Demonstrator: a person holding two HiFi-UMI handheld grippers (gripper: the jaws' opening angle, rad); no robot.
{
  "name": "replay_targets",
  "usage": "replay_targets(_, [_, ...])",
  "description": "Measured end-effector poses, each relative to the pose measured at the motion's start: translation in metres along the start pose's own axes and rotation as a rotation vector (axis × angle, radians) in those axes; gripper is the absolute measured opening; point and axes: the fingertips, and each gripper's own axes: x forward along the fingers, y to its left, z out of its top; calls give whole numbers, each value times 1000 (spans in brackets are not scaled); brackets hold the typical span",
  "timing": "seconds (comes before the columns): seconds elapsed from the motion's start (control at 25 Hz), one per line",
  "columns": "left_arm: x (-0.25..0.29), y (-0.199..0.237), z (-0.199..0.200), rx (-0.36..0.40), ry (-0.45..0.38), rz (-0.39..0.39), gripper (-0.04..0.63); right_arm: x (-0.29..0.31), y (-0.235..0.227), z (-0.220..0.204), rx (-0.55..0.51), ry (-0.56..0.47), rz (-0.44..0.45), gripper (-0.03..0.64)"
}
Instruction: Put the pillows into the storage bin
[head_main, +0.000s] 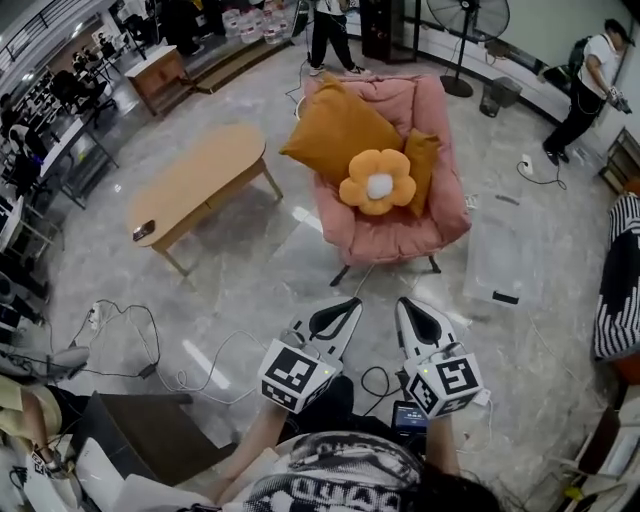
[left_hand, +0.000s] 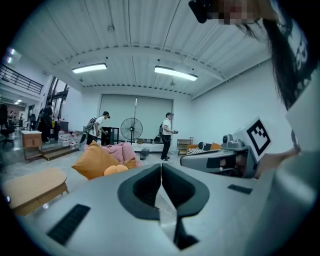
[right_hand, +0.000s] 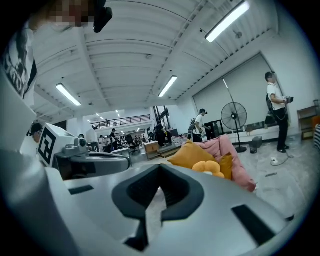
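On the pink armchair (head_main: 400, 225) lie a large orange pillow (head_main: 335, 130), a small orange pillow (head_main: 422, 165) and a flower-shaped pillow (head_main: 378, 182). A clear storage bin (head_main: 500, 255) stands on the floor to the right of the chair. My left gripper (head_main: 345, 303) and right gripper (head_main: 408, 303) hover side by side in front of the chair, both shut and empty. The left gripper view shows the closed left gripper (left_hand: 161, 165) pointing past the orange pillow (left_hand: 95, 160). In the right gripper view the shut right gripper (right_hand: 160, 167) faces the flower pillow (right_hand: 207, 167).
A wooden coffee table (head_main: 200, 185) with a phone (head_main: 143, 230) on it stands left of the chair. Cables (head_main: 130, 340) trail over the floor at lower left. A standing fan (head_main: 468, 20) and people are at the back. A striped object (head_main: 620, 280) sits at the right edge.
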Motion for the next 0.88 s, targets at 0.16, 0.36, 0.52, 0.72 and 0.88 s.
replay_targets(0.16, [25, 54, 10, -14, -10, -22, 14, 52, -6, 10, 7, 19, -19, -2])
replay_targets(0.36, [45, 100, 13, -16, -12, -66, 14, 100, -16, 16, 16, 36, -62, -2])
replay_targets(0.52, [54, 127, 16, -13, -18, -102, 14, 130, -19, 22, 15, 34, -90, -1])
replay_targets(0.72, [58, 156, 14, -21, -22, -106, 14, 154, -19, 22, 28, 37, -110, -1])
replay_targets(0.88, [62, 167, 9, -42, -21, -109, 14, 161, -27, 20, 37, 48, -131, -2])
